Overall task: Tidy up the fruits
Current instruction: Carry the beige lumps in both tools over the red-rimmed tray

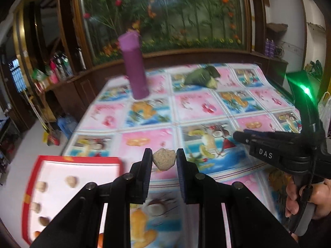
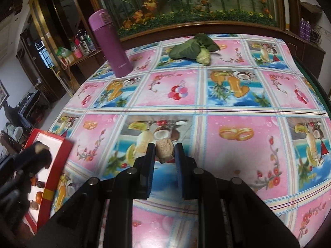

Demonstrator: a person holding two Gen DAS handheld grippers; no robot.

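L gripper [image 1: 163, 161] jaws narrow, clamped on a tan heart-shaped piece [image 1: 164, 158], held up off the bench [image 1: 206, 107], just right of the red tray [image 1: 68, 158]. Left-wrist view is blurred. Red tray sits at the bench's near-left edge w/ white inside; several small tan and brown pieces [image 1: 71, 181] lie in it, well apart from each other, and an orange one shows at its near end.

R gripper [image 2: 164, 152] jaws narrow too, pinching a pale tan chunk [image 2: 164, 149] above the bench cloth, approx over the coconut print. In left-wrist view the R gripper comes in from the right side, a hand [image 1: 306, 198] on its grip, green light lit on the body.

Purple flask [image 2: 109, 43] upright at far-left of bench. Green leafy veg w/ pale head [image 2: 194, 48] lies at far-centre, well apart from the flask. Bench covered w/ pink/blue fruit-print cloth. Flower mural behind.
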